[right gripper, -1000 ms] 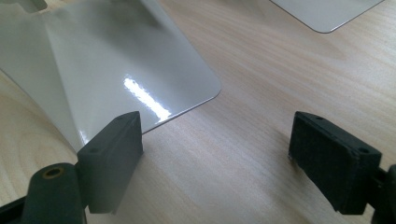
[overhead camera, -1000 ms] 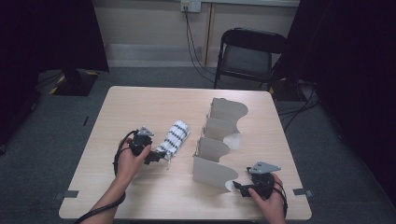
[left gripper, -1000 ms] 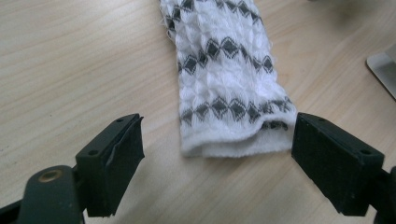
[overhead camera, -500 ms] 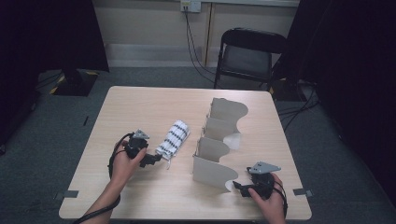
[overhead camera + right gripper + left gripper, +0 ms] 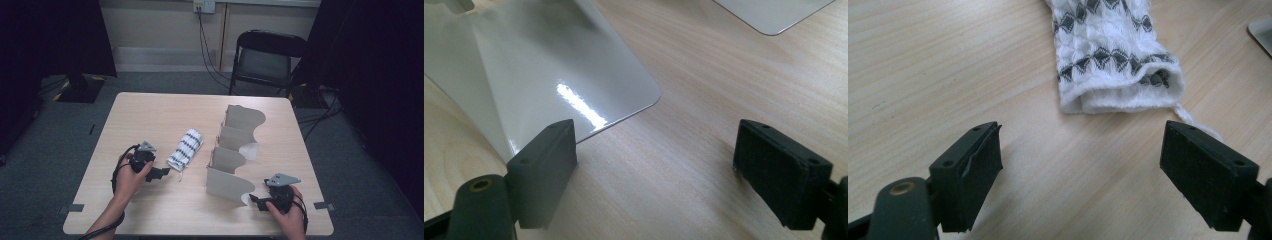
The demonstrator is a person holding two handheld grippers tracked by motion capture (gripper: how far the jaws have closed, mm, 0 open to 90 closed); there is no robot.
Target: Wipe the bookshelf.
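Observation:
A white knitted sock with dark patterned bands (image 5: 185, 148) lies on the wooden table (image 5: 150, 115), left of a folded cardboard divider (image 5: 231, 160). My left gripper (image 5: 164, 172) is open just short of the sock's open cuff (image 5: 1128, 95), with only table between its jaws. My right gripper (image 5: 253, 200) is open near the table's front right, beside the divider's glossy white base flap (image 5: 554, 65); nothing is held between its pads.
The divider stands upright in several curved panels across the table's right half. A black folding chair (image 5: 267, 57) stands beyond the far edge. Cables trail from both grippers. Dark curtains flank the room.
My left gripper has drawn back a little from the sock toward the front of the table. The right gripper has kept still.

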